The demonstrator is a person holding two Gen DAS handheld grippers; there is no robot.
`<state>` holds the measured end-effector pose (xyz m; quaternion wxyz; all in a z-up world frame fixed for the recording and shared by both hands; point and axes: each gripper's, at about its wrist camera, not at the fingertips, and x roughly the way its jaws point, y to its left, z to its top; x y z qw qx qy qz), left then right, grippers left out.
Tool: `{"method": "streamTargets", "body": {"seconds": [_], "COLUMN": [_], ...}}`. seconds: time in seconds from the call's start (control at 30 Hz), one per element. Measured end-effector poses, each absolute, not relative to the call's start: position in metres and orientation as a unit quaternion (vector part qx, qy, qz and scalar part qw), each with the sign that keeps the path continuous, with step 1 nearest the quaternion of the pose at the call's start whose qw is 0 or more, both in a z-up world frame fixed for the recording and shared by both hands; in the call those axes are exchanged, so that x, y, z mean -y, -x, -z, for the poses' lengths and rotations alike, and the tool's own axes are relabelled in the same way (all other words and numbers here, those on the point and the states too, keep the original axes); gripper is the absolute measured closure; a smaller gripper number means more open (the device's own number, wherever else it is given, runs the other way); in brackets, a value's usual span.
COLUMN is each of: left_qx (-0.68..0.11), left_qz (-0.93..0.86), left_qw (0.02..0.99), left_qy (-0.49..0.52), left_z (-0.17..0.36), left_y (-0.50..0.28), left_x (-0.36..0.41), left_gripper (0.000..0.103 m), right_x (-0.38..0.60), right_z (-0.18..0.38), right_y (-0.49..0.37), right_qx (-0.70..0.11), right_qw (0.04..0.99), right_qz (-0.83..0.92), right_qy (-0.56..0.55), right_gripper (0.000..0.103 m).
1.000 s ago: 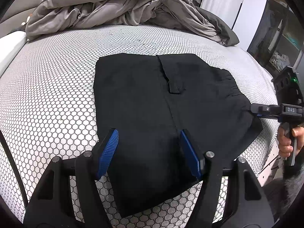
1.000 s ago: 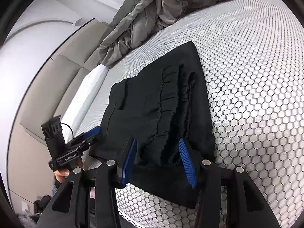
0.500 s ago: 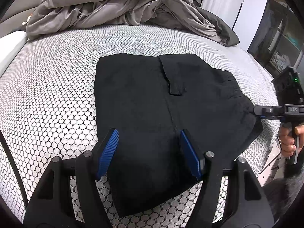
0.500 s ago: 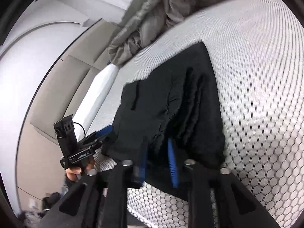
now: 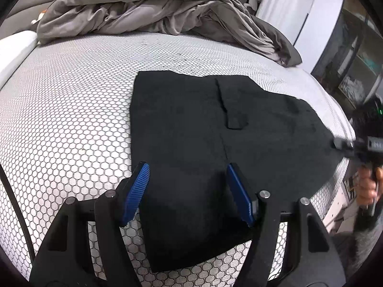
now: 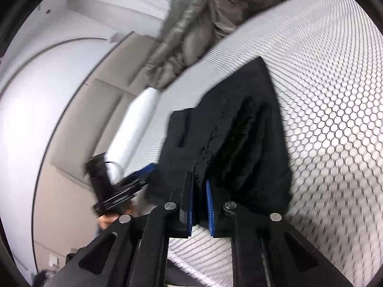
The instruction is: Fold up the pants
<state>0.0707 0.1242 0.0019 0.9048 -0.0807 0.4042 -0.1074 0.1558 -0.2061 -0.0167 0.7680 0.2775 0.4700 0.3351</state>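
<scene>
Black pants (image 5: 215, 143) lie folded flat on the bed (image 5: 71, 107), on its honeycomb-print cover, toward the near right part of the mattress. Waistband end points right, legs doubled under. A pocket flap shows near the middle seam.

Left claw (image 5: 189, 191) hovers over the near edge of the pants, its 2 blue pads well apart, nothing between them pressed; jaws open, holding nothing. Fabric sits below the gap, not gripped.

Right claw (image 6: 199, 198) at the waistband edge by the bed's side: its jaws have just been closing and now pinch a bunched bit of the elastic waistband between the 2 blue pads. Fabric rises in a ridge from the pinch. In the left wrist view the right claw shows blurred at the right edge, tip on the pants' corner, a hand (image 5: 368, 186) on its handle.

Crumpled grey duvet (image 5: 155, 12) at the far end of the bed, apart from the pants. White pillow (image 6: 136, 129) along the headboard side.
</scene>
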Motion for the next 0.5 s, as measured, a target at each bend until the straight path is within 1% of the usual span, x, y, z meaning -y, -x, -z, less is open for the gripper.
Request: {"method": "streamTargets", "body": {"seconds": [0.07, 0.17, 0.23, 0.27, 0.33, 0.37, 0.4, 0.43, 0.47, 0.5], "left_qx": [-0.404, -0.408, -0.409, -0.409, -0.412, -0.423, -0.433, -0.442, -0.444, -0.448], "left_qz": [0.102, 0.094, 0.088, 0.081, 0.065, 0.052, 0.046, 0.048, 0.057, 0.076], "left_qw": [0.905, 0.905, 0.905, 0.906, 0.905, 0.900, 0.894, 0.887, 0.884, 0.879], "left_qy": [0.081, 0.079, 0.075, 0.076, 0.084, 0.093, 0.103, 0.122, 0.135, 0.143], "left_z": [-0.001, 0.001, 0.001, 0.002, 0.004, 0.009, 0.013, 0.018, 0.019, 0.020], "left_y": [-0.072, -0.073, -0.073, -0.073, -0.074, -0.078, -0.080, -0.083, -0.083, -0.084], "left_x": [-0.126, -0.126, -0.127, -0.129, -0.131, -0.135, -0.138, -0.143, -0.145, -0.145], "left_gripper": [0.039, 0.039, 0.039, 0.039, 0.039, 0.039, 0.039, 0.039, 0.047, 0.061], "right_x": [0.209, 0.208, 0.207, 0.210, 0.216, 0.218, 0.218, 0.216, 0.216, 0.212], "right_z": [0.020, 0.048, 0.057, 0.052, 0.032, 0.024, 0.019, 0.019, 0.022, 0.028], "right_y": [-0.148, -0.155, -0.162, -0.162, -0.157, -0.155, -0.155, -0.158, -0.160, -0.164], "right_qx": [-0.479, -0.530, -0.538, -0.531, -0.496, -0.475, -0.463, -0.463, -0.468, -0.477], "right_qw": [0.764, 0.782, 0.772, 0.773, 0.802, 0.822, 0.834, 0.839, 0.837, 0.832], "right_qz": [-0.326, -0.243, -0.242, -0.247, -0.241, -0.228, -0.216, -0.207, -0.210, -0.209], "right_qy": [-0.285, -0.221, -0.236, -0.242, -0.228, -0.218, -0.208, -0.196, -0.193, -0.191], "right_gripper": [0.094, 0.092, 0.092, 0.089, 0.074, 0.048, 0.032, 0.029, 0.029, 0.030]}}
